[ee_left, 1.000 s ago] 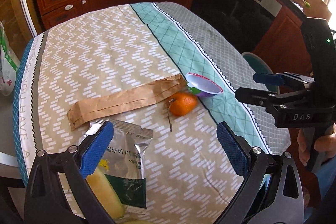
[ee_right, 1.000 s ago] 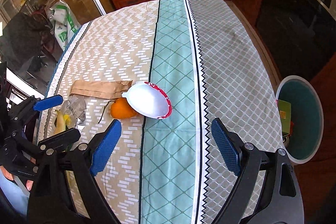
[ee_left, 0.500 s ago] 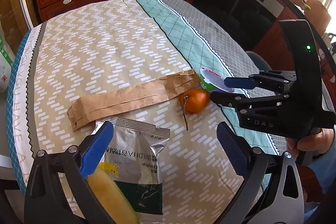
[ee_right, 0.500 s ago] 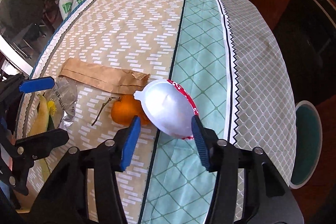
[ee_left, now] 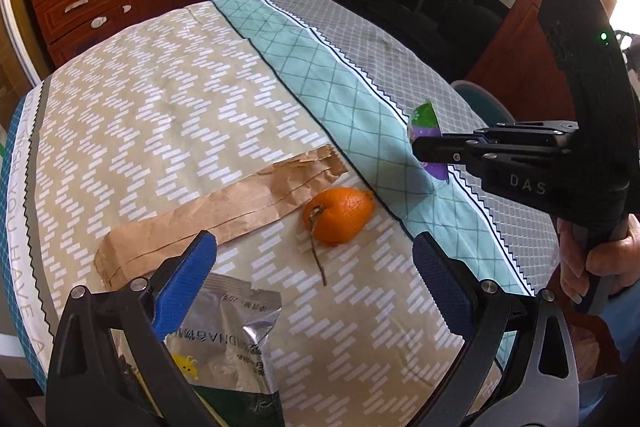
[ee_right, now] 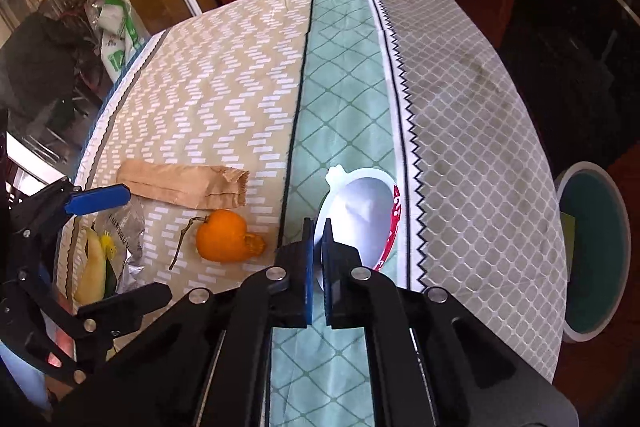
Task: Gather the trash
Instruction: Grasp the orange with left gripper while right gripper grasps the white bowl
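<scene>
Looking along the left gripper (ee_left: 314, 283), its blue pads stand wide apart above the bench (ee_left: 160, 115), holding nothing. Under the left pad lies a silver snack wrapper (ee_left: 236, 339). Just beyond it a flattened paper bag (ee_left: 224, 211) stretches across the cloth, and an orange (ee_left: 340, 215) with a dry stem sits beside the bag's torn end. To the right, the right gripper (ee_left: 424, 147) reaches in sideways, gripped by a hand (ee_left: 592, 259); its fingers are pressed together on a small cup (ee_left: 426, 123), which is tilted on edge over the teal stripe of the cloth.

From the right wrist, the right gripper (ee_right: 317, 231) is clamped on the near rim of the cup (ee_right: 360, 211), whose white inside and red printed side show. The orange (ee_right: 224, 237) lies to its left, the bag (ee_right: 184, 183) beyond that, and the wrapper (ee_right: 120, 235) under the left gripper (ee_right: 106, 247). A bin (ee_right: 592, 251) stands on the floor past the bench edge at right.
</scene>
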